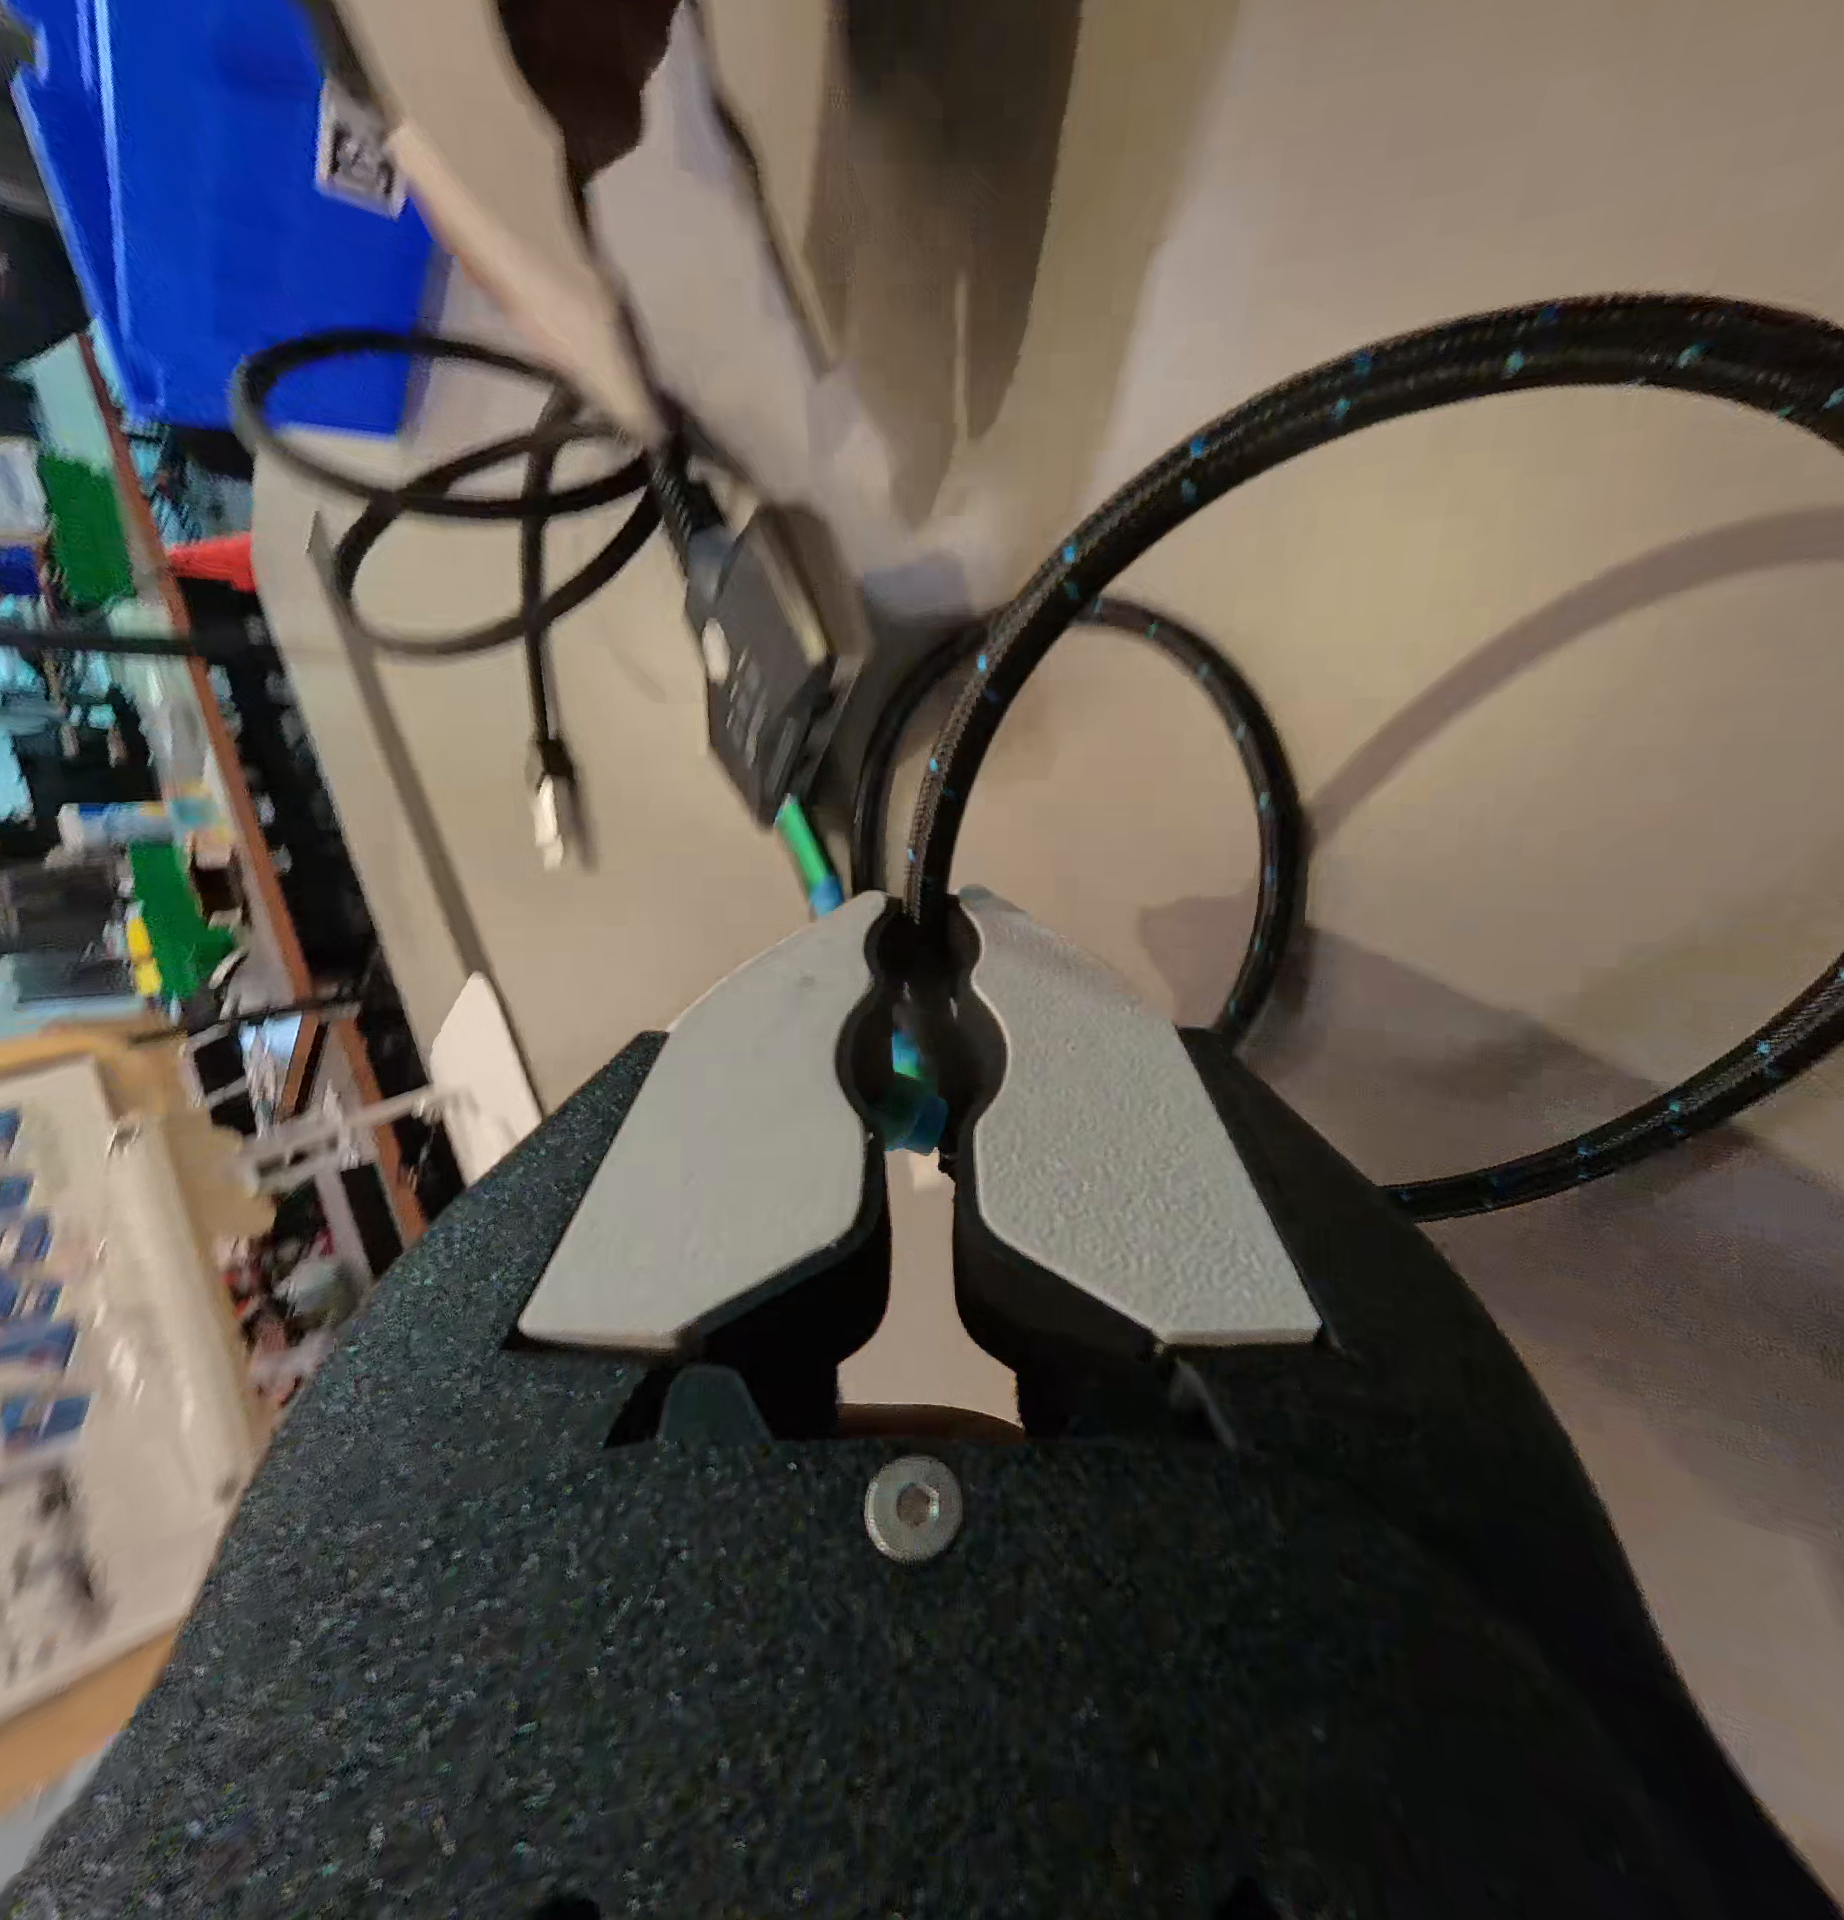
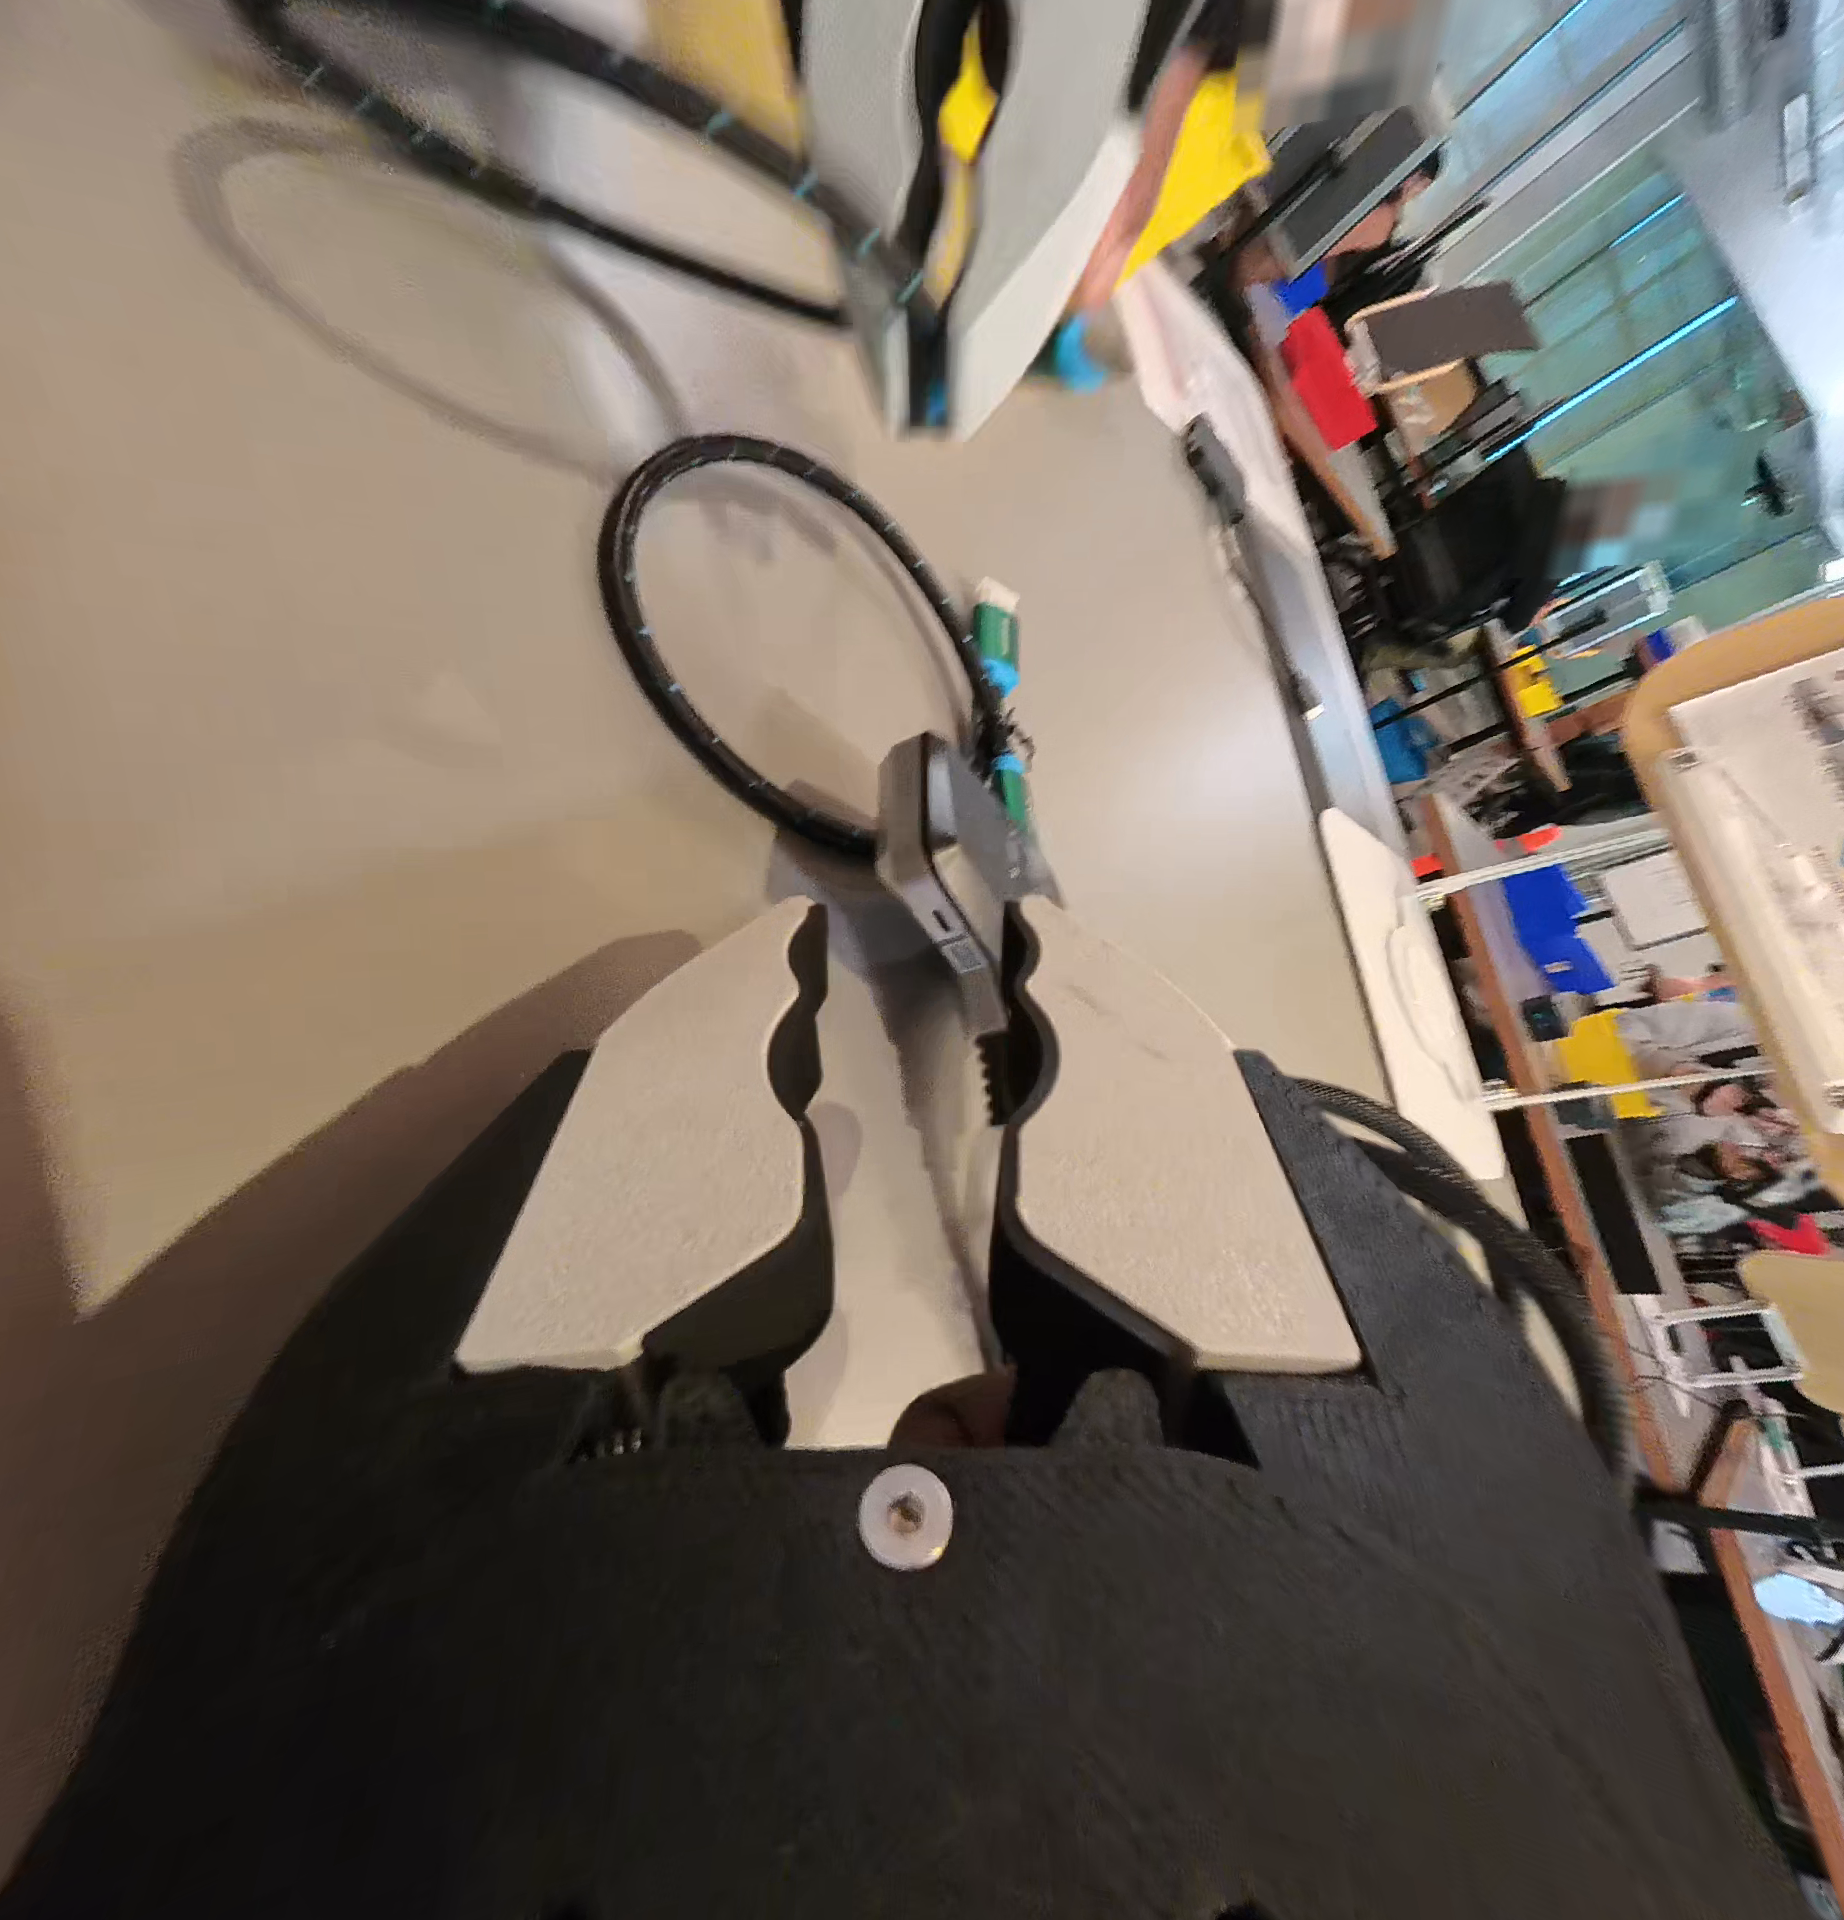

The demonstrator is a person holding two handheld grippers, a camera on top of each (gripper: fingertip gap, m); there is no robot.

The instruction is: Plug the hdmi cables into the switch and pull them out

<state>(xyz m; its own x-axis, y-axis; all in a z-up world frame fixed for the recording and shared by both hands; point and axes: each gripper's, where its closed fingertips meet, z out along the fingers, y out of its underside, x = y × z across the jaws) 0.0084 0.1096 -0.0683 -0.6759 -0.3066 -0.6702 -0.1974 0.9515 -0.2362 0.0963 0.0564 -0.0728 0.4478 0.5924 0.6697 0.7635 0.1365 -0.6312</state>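
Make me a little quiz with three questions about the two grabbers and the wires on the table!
1. True or false: the left gripper is pinching a black braided cable.
2. What colour is the plug by the small cable loop? A red, B green, C yellow.
3. Fill in: the grey adapter leans on only ___ finger of the right gripper.

Key: 1 true; 2 B; 3 one.
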